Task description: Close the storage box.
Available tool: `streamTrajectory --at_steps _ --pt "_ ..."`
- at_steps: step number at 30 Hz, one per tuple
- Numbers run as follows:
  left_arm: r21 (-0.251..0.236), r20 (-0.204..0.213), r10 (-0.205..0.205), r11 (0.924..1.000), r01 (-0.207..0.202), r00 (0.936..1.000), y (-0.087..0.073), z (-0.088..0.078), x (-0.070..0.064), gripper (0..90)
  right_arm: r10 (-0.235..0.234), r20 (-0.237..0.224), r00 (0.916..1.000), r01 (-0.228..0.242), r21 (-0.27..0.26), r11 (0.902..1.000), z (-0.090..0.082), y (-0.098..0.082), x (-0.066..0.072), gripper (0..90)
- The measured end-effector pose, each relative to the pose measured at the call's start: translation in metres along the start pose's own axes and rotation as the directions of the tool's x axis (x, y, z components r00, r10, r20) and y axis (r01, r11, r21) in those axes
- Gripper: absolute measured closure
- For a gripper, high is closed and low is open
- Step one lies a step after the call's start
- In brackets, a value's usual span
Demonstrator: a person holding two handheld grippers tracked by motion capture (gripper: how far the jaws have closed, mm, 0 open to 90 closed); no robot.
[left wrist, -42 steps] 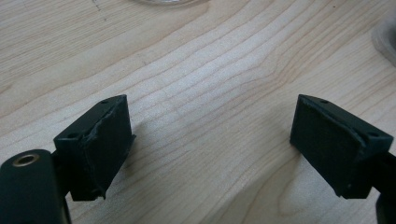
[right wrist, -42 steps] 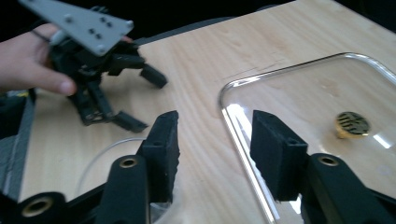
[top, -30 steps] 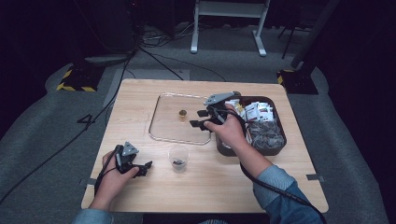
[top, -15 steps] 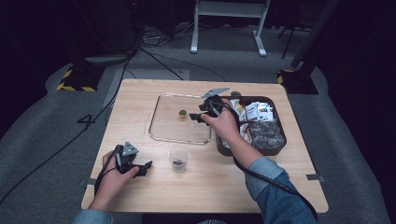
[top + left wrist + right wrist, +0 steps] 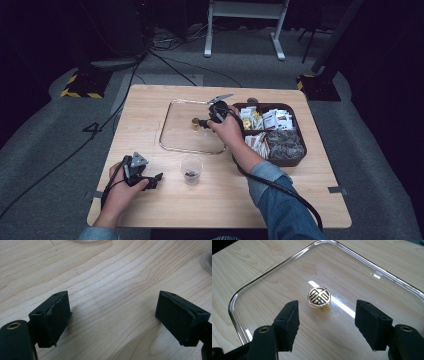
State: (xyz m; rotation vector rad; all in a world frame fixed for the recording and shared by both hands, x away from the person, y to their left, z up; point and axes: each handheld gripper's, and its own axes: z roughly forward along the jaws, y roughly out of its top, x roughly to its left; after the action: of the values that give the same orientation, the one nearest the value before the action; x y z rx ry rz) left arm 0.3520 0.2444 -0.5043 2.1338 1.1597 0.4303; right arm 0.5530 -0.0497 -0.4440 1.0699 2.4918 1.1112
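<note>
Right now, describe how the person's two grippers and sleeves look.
Both grippers are black: the left gripper and right gripper each carry a grey three-cornered plate and trail a black cable. Blocky black pads tip the jaws. The sleeves are blue denim.

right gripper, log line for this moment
right gripper: open, jaws just widened, over gold knob | tray: glass | left gripper: open, empty

A round gold token [image 5: 319,297] with black pattern lies flat in the clear glass tray [image 5: 237,297].

Black right gripper [image 5: 206,121] with grey three-cornered plate and trailing cable; the person wears a blue denim sleeve [image 5: 280,205].
</note>
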Motion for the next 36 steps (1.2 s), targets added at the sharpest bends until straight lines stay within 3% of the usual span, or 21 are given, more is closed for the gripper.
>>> streamTrajectory --at_steps 2,10,14,21,28,32,36 --pt "0.000 0.000 0.000 1.0000 0.000 1.0000 0.000 0.000 0.000 12.9 0.008 -0.005 1.0000 -0.008 -0.017 0.9998 0.004 0.001 0.000 36.6" --pt "-0.001 0.001 0.001 1.0000 -0.001 1.0000 0.000 0.000 0.000 12.9 0.012 0.002 0.9999 -0.012 0.012 0.9999 0.024 0.003 0.007 36.8" --pt "0.002 0.003 0.001 1.0000 -0.001 1.0000 0.000 0.000 0.000 12.8 0.041 -0.009 0.9991 -0.041 0.024 0.9989 0.037 0.000 0.010 38.0" --pt "0.002 0.002 0.004 1.0000 -0.004 1.0000 0.000 0.000 0.000 12.8 0.040 0.019 0.9990 -0.040 0.040 0.9984 0.051 -0.002 0.013 41.6" --pt "0.002 0.002 0.005 1.0000 -0.005 1.0000 0.000 0.000 0.000 12.8 0.017 0.043 0.9989 -0.019 0.059 0.9981 0.059 -0.004 0.014 41.0" --pt "0.002 0.003 0.003 1.0000 -0.003 1.0000 0.000 0.000 0.000 12.9 -0.054 0.066 0.9964 0.049 0.071 0.9963 0.062 -0.003 0.018 45.6" --pt "0.002 0.003 0.003 1.0000 -0.003 1.0000 0.000 0.000 0.000 12.8 -0.088 0.076 0.9932 0.083 0.067 0.9943 0.062 -0.002 0.020 51.9"
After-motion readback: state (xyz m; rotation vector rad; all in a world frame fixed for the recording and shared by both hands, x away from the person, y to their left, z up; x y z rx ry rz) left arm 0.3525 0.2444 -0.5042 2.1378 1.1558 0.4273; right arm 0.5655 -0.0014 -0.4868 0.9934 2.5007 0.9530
